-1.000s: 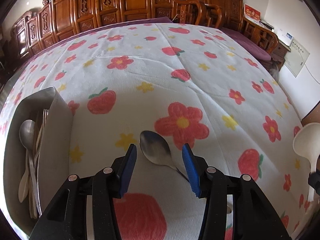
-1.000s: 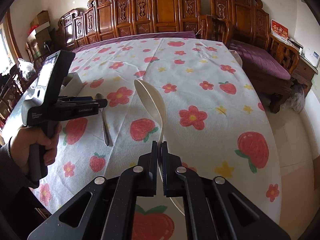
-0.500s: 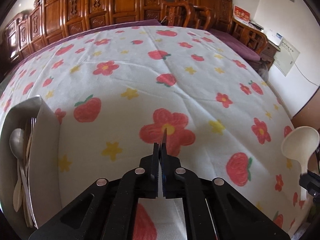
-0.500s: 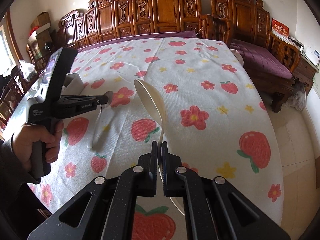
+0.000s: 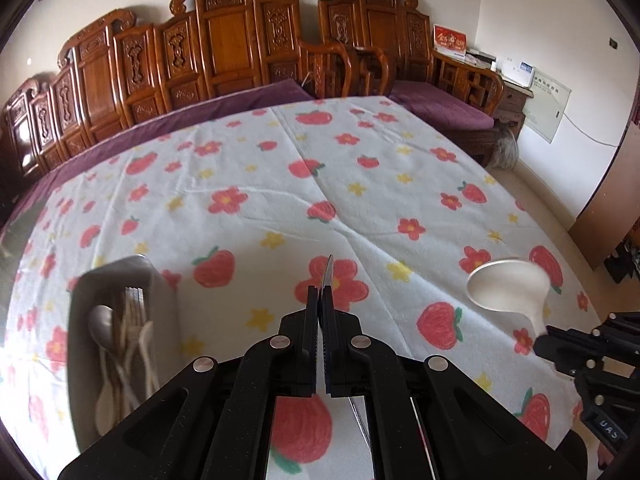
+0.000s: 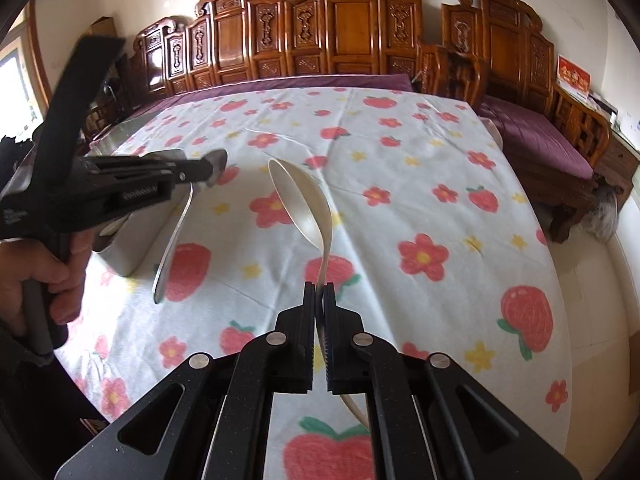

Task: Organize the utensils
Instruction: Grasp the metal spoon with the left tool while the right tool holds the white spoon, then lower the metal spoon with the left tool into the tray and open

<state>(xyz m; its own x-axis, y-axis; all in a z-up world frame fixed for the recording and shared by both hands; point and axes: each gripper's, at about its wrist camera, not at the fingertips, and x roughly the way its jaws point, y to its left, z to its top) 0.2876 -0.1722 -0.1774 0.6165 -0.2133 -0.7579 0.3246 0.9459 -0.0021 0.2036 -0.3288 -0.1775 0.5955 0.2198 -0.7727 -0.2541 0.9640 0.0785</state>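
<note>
Right gripper (image 6: 319, 294) clamps the white ladle (image 6: 304, 206) handle; left gripper (image 6: 212, 168), left of the ladle, clamps a metal spoon (image 6: 176, 236).

A table carries everything, covered by a white tablecloth (image 5: 360, 216) printed with red strawberries, red flowers and small yellow stars, with creases running across it. Directly on the cloth, near the left side, stands a grey metal tray (image 5: 80, 360) holding spoons and forks. A purple underlayer (image 6: 280, 82) shows along the far edge of the table.
</note>
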